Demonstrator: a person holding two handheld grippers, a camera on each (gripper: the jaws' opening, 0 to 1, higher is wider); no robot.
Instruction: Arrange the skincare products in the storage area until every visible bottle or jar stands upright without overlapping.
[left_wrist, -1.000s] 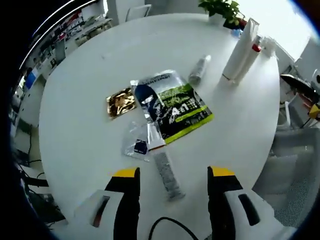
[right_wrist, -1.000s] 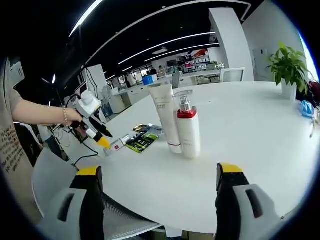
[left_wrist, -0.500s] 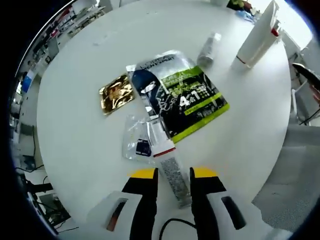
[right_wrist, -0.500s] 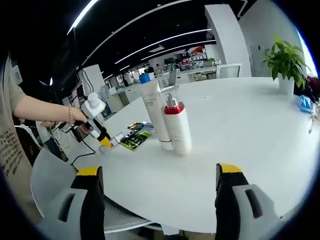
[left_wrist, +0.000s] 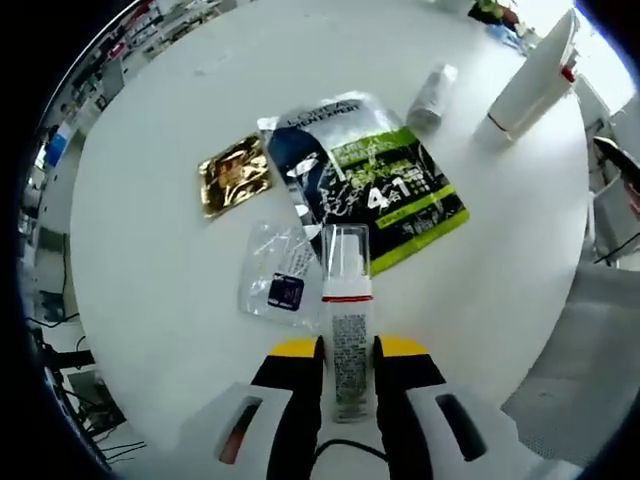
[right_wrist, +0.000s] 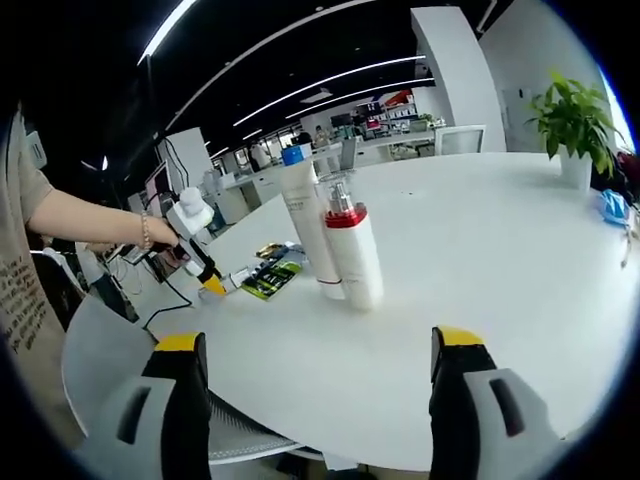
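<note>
Gripping a slim clear-capped tube (left_wrist: 345, 330) in our left gripper (left_wrist: 347, 352); right gripper (right_wrist: 318, 352) is gaping.
We are reading "4in1" on the glossy sachet (left_wrist: 372, 190).

Bright, even office light; window glare, fisheye-warped edges.

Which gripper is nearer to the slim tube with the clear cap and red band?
Left. The left gripper has its jaws closed on the slim tube. The right gripper is open, hanging off the table's near edge, well away from that tube.
</note>
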